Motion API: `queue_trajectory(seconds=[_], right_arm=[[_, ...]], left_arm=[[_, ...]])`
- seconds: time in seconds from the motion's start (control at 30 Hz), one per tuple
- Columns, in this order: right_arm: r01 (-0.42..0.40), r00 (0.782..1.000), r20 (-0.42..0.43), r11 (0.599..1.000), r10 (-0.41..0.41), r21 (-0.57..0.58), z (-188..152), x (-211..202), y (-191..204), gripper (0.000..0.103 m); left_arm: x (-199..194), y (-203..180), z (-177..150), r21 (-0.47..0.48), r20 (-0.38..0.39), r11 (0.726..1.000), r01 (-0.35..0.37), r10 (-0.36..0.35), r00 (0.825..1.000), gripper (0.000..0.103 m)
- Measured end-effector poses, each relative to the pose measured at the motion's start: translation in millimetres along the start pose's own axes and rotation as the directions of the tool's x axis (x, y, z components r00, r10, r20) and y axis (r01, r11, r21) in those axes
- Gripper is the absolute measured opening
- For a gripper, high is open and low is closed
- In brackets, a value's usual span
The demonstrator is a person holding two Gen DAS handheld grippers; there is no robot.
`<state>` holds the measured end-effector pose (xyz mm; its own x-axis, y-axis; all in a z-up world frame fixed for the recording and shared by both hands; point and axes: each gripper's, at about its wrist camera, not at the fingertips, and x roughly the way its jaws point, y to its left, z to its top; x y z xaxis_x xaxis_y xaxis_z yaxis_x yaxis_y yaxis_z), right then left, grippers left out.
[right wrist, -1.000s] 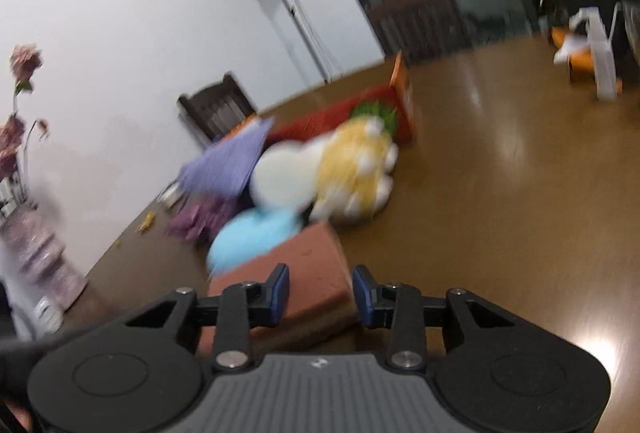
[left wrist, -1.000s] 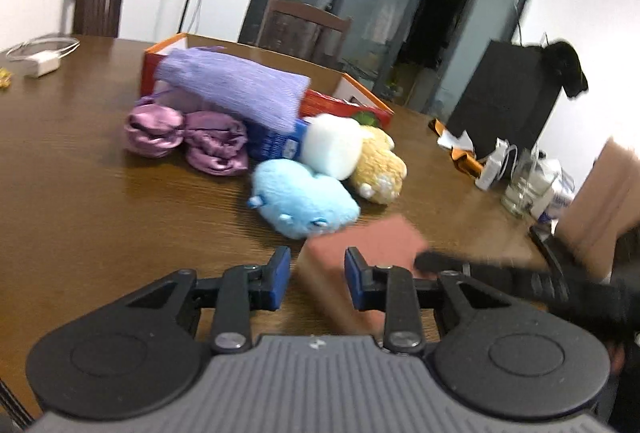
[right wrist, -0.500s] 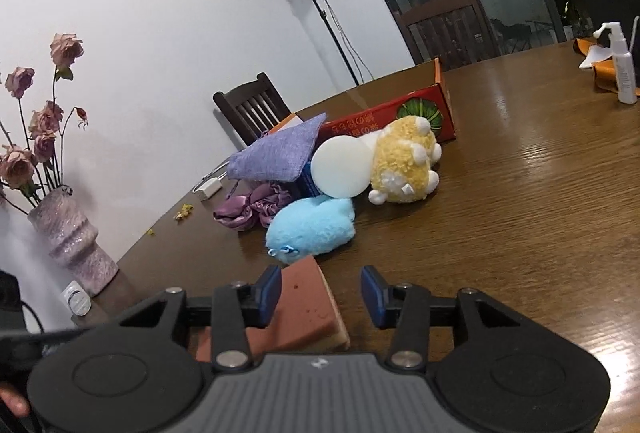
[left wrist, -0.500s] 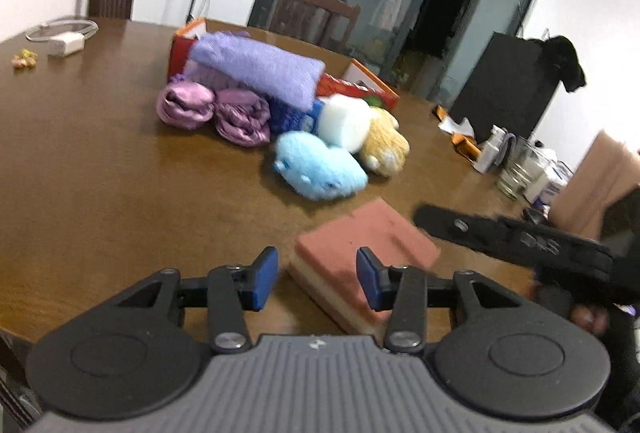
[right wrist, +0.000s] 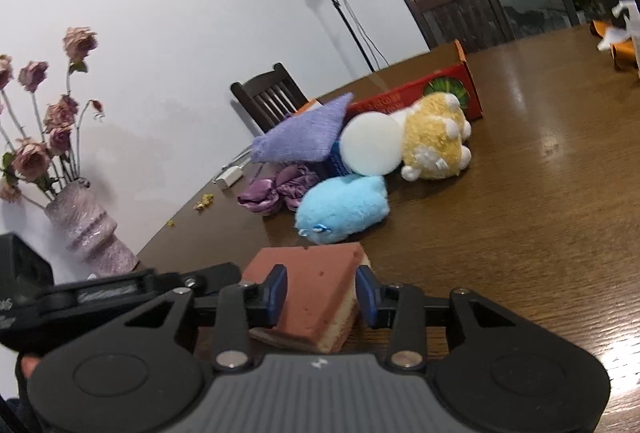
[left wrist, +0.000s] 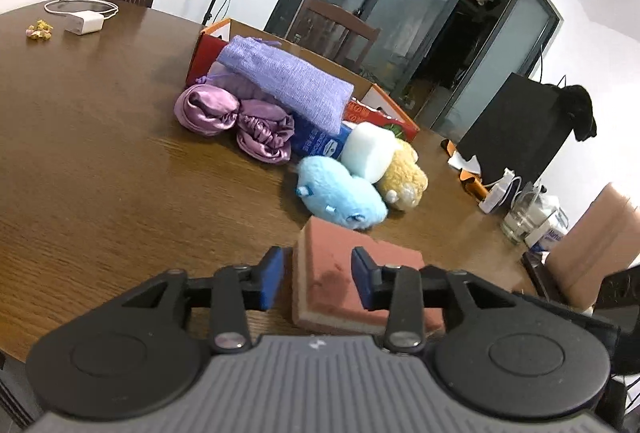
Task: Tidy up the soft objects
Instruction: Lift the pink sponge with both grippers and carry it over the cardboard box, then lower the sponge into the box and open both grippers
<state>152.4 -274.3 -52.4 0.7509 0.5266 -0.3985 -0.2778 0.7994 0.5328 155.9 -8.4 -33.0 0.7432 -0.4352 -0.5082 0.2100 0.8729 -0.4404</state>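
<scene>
A sponge with a red-brown top and a yellow underside lies flat on the wooden table. My left gripper is open astride one corner of it, with a gap at the left pad. My right gripper straddles another corner of the sponge; its jaws are closing and do not visibly press. Beyond the sponge lie a blue plush, a yellow plush, a white round sponge, a purple knit pouch and purple satin bags, in front of a red cardboard box.
A vase of dried roses stands past the table's edge on the left. A white charger with its cable lies far back. A glass and bottles and a brown box crowd the right side. Chairs stand behind the table.
My left gripper has shifted so that the sponge's corner now sits between its fingers, wider apart than a second ago. The right jaws have narrowed a little around the sponge.
</scene>
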Motion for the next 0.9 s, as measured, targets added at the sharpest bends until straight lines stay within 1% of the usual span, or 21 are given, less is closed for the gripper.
queue_trajectory(seconds=[0.03,0.07,0.1,0.17,0.23,0.27,0.33,0.4,0.47,0.5,0.57,0.6,0.63,0.67,0.73,0.77,0.8,0.83,0.9], right_arm=[[-0.003,1.000,-0.006,1.000,0.003,0.009,1,3,-2,0.038],[-0.009,1.000,-0.015,1.000,0.009,0.011,1,7,-3,0.037],[-0.011,1.000,-0.027,1.000,0.011,0.005,2,11,-3,0.037],[0.008,1.000,-0.026,1.000,-0.009,-0.020,5,13,0,0.034],[0.007,1.000,0.007,0.999,-0.007,-0.046,16,7,6,0.033],[0.004,0.999,0.037,0.998,-0.001,-0.061,26,2,10,0.033],[-0.005,0.994,0.108,0.996,0.014,-0.089,52,-4,14,0.033],[0.001,0.987,0.160,0.994,0.017,-0.112,90,2,12,0.033],[0.028,0.979,0.203,0.992,-0.002,-0.125,136,20,3,0.033],[0.040,0.978,0.206,0.992,-0.014,-0.121,159,33,-3,0.033],[0.065,0.978,0.202,0.992,-0.043,-0.106,204,65,-20,0.033],[0.086,0.979,0.191,0.992,-0.067,-0.089,228,86,-33,0.033],[0.099,0.982,0.166,0.992,-0.086,-0.073,248,108,-45,0.033],[0.118,0.984,0.140,0.992,-0.111,-0.042,265,129,-58,0.033],[0.195,0.978,0.076,0.980,-0.192,-0.032,293,177,-84,0.033],[0.217,0.975,0.049,0.976,-0.216,-0.017,301,196,-93,0.033],[0.249,0.968,0.019,0.968,-0.248,-0.021,308,216,-103,0.033],[0.273,0.962,-0.003,0.962,-0.273,-0.021,313,233,-111,0.033],[0.333,0.942,-0.032,0.941,-0.335,-0.061,318,263,-120,0.034]], left_arm=[[3,0,0,0.002,-0.015,1.000,0.009,-0.009,1.000,0.038],[7,0,0,-0.002,-0.042,0.999,0.037,-0.038,0.998,0.031],[6,0,0,-0.010,-0.054,0.998,0.063,-0.063,0.997,0.031],[5,-4,3,0.007,-0.041,0.998,0.069,-0.068,0.997,0.030],[1,-10,15,0.030,-0.004,0.994,0.104,-0.104,0.995,0.030],[-1,-14,26,0.042,0.023,0.990,0.135,-0.136,0.990,0.030],[3,-19,55,0.064,0.061,0.978,0.200,-0.204,0.977,0.030],[23,-22,94,0.059,0.060,0.963,0.261,-0.265,0.962,0.030],[57,-26,141,0.060,0.046,0.948,0.312,-0.315,0.948,0.030],[75,-29,161,0.061,0.033,0.948,0.312,-0.314,0.949,0.029],[124,-34,204,0.072,-0.040,0.948,0.309,-0.307,0.951,0.029],[152,-32,223,0.033,-0.063,0.955,0.295,-0.293,0.954,0.029],[183,-28,241,-0.032,-0.103,0.960,0.279,-0.281,0.954,0.029],[211,-26,256,-0.054,-0.153,0.963,0.265,-0.270,0.951,0.029],[258,-22,273,-0.104,-0.199,0.974,0.201,-0.219,0.955,0.029],[284,-21,280,-0.106,-0.230,0.981,0.160,-0.180,0.956,0.029],[303,-18,284,-0.132,-0.253,0.984,0.121,-0.152,0.955,0.029],[319,-15,287,-0.156,-0.272,0.983,0.093,-0.134,0.953,0.029],[348,-9,290,-0.203,-0.290,0.978,0.042,-0.101,0.952,0.034]])
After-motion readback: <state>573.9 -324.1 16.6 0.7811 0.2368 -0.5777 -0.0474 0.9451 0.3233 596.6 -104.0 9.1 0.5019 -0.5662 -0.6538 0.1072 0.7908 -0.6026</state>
